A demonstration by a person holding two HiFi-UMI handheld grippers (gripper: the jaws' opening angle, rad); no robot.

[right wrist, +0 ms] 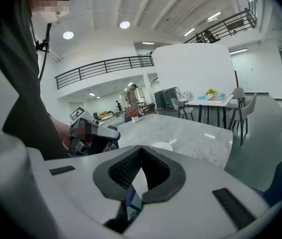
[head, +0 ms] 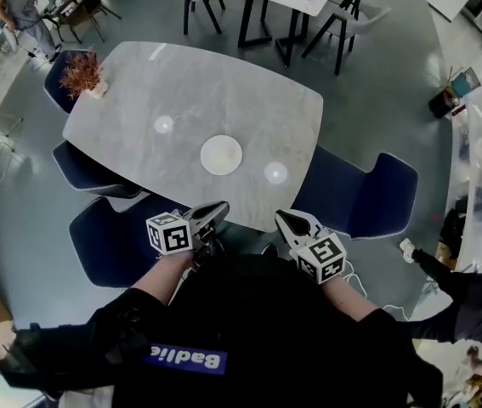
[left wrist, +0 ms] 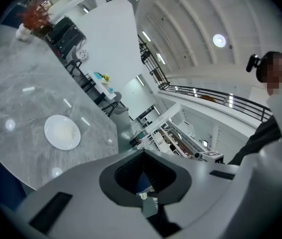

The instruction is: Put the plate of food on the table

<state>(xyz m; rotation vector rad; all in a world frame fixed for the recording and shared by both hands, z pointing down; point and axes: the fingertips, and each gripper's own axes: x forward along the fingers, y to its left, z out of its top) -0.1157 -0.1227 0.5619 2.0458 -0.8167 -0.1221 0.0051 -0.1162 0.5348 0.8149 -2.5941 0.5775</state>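
Plate (head: 221,155) on table (head: 155,79), just inside near edge. Left gripper (head: 214,210) and right gripper (head: 286,219): jaws closed, empty, beyond that edge. Placement judged done; nothing apparently left.

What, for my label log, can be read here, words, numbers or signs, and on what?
On the person's black top, a blue patch: white lettering, possibly a name tag, so not quoted.
On the left gripper and right gripper: square marker patterns, no words.
Nothing else readable.
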